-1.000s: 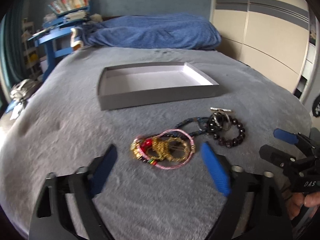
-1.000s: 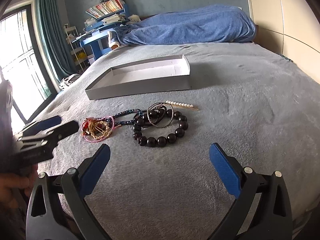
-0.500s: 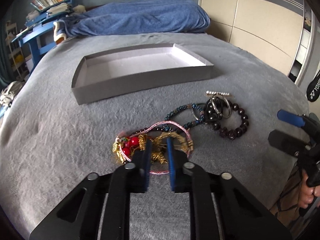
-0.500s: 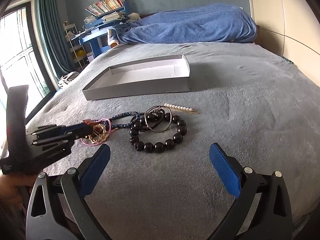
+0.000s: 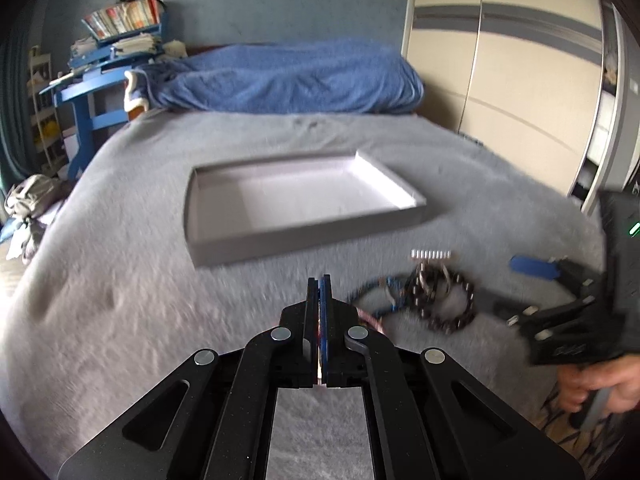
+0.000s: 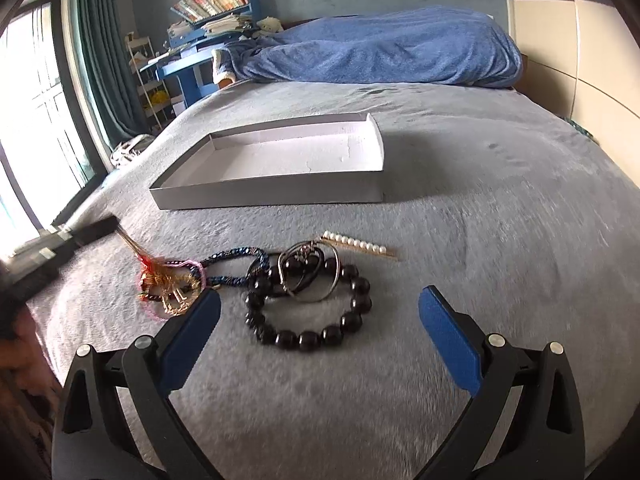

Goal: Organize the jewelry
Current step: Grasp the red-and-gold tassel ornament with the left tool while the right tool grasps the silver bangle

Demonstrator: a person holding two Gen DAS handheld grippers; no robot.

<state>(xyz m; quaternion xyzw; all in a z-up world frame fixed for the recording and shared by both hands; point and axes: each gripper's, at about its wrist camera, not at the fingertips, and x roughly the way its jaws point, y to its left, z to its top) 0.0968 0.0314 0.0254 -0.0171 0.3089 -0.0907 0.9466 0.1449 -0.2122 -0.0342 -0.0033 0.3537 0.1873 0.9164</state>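
A grey shallow box (image 5: pixel 304 204) (image 6: pixel 280 168) lies empty on the bed. Jewelry lies in front of it: a gold and red tangle with a pink cord (image 6: pixel 172 290), a blue braided chain (image 6: pixel 232 258), a black bead bracelet (image 6: pixel 308 312) with silver rings (image 6: pixel 310 272), and a pearl pin (image 6: pixel 360 245). My left gripper (image 5: pixel 320 284) is shut on a gold strand (image 6: pixel 128 242) of the tangle and lifts it; it shows at the left of the right wrist view (image 6: pixel 114 224). My right gripper (image 6: pixel 316 320) is open, just in front of the bead bracelet.
A blue blanket (image 6: pixel 380 48) is heaped at the head of the bed. A blue desk with books (image 6: pixel 200 28) and a window with curtains (image 6: pixel 48 92) stand to the left. A wardrobe (image 5: pixel 500 60) stands to the right.
My left gripper closed on the gold tangle and has risen, pulling a strand up. The right gripper moved closer to the bead bracelet and stayed open.
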